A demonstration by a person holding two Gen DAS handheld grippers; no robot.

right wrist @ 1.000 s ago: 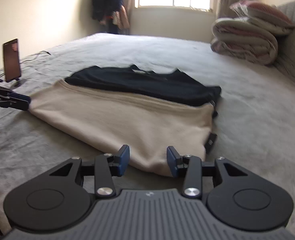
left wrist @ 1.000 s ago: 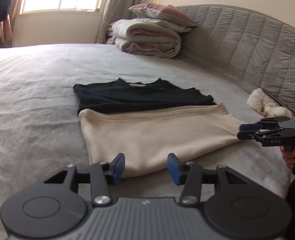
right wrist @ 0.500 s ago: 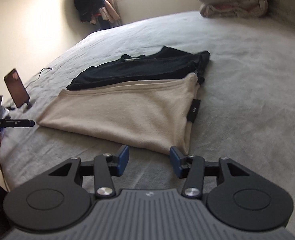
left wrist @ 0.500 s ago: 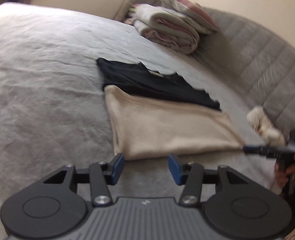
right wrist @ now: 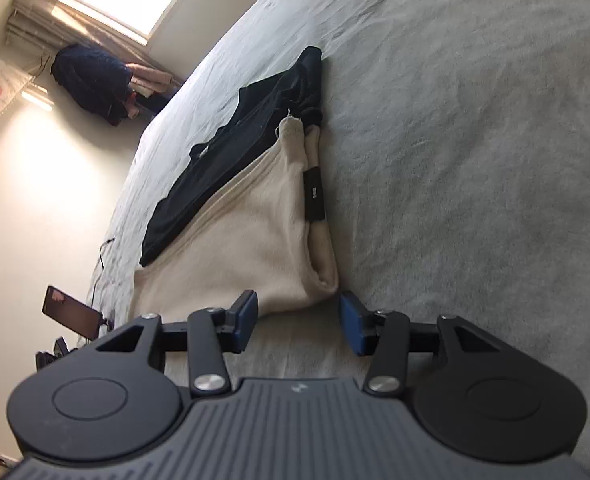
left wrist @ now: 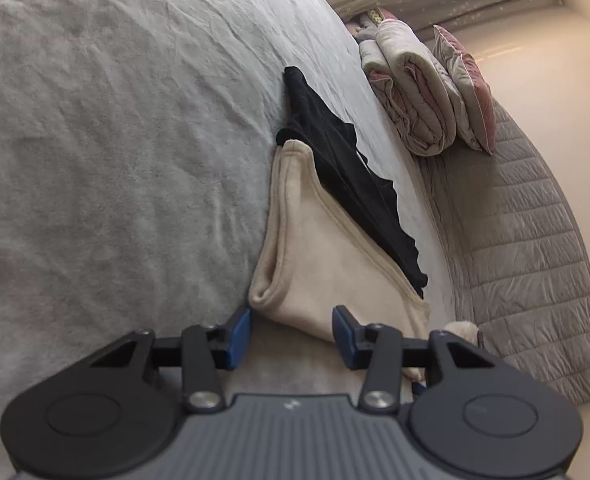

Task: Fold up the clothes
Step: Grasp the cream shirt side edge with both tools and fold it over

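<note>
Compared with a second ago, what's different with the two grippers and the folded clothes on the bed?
Both wrists have rolled sideways and moved in: the left gripper and right gripper now each straddle a near corner of the folded beige fleece garment, jaws open, pads not pressing. The left jaws have just been closing. The garment, the black shirt and grey bedspread lie unchanged.

Left gripper (left wrist: 291,332) tilted downward, rolled sideways; blue pads apart w/ a gap between, jaws just been closing a little, nothing pressed between them. Right gripper (right wrist: 298,322) same downward tilt, rolled the opposite way, pads apart, nothing gripped.
</note>
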